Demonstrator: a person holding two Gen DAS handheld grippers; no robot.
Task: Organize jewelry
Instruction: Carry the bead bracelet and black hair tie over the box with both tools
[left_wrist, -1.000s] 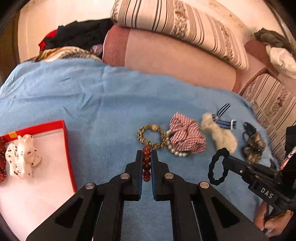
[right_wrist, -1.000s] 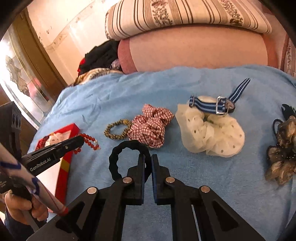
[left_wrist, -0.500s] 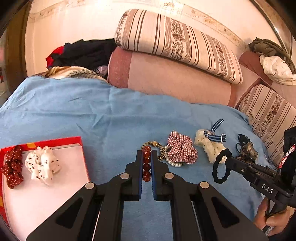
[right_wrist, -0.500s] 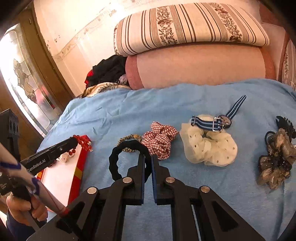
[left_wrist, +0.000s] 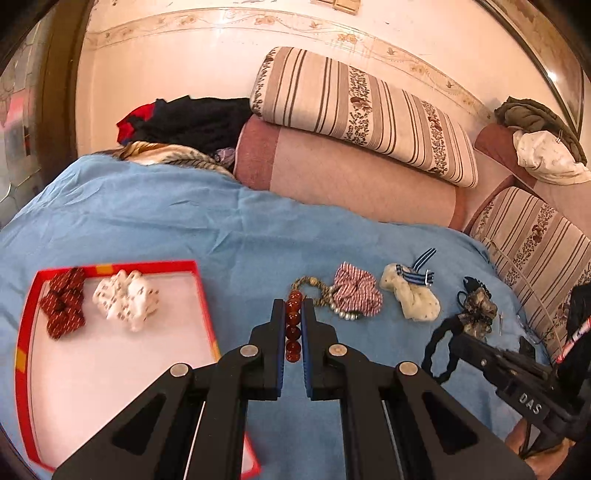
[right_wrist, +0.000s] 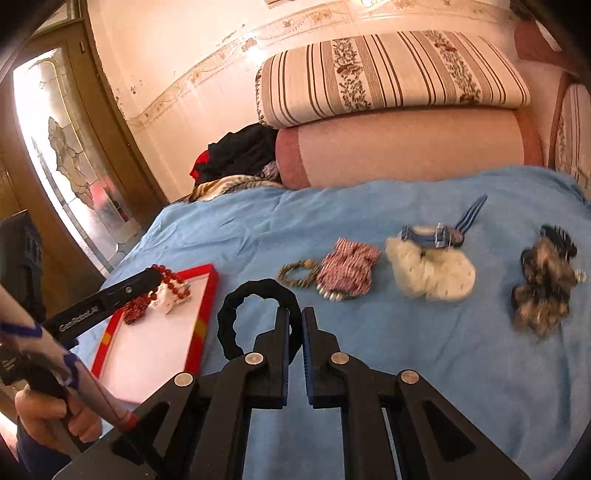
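left hand-held gripper: jaws nearly closed, pinching a red bead bracelet that runs lengthwise between the pads; held above the blue blanket, just right of the tray.
right hand-held gripper: jaws narrow, clamping one side of a black scrunchie; the loop hangs out to the left of the fingers, off the blanket.
red tray: on the blanket at left, white floor, red rim; holds a red dotted scrunchie in the far-left corner and a white patterned scrunchie just beside it.
row on blanket, right of tray: gold-brown bead bracelet touching a red-checked scrunchie, pearl beads at its near edge; then a cream scrunchie with a blue striped watch strap lying on its far side; brown-black hair piece apart at far right.
background: striped cushion on a pink bolster; dark clothes pile at left.
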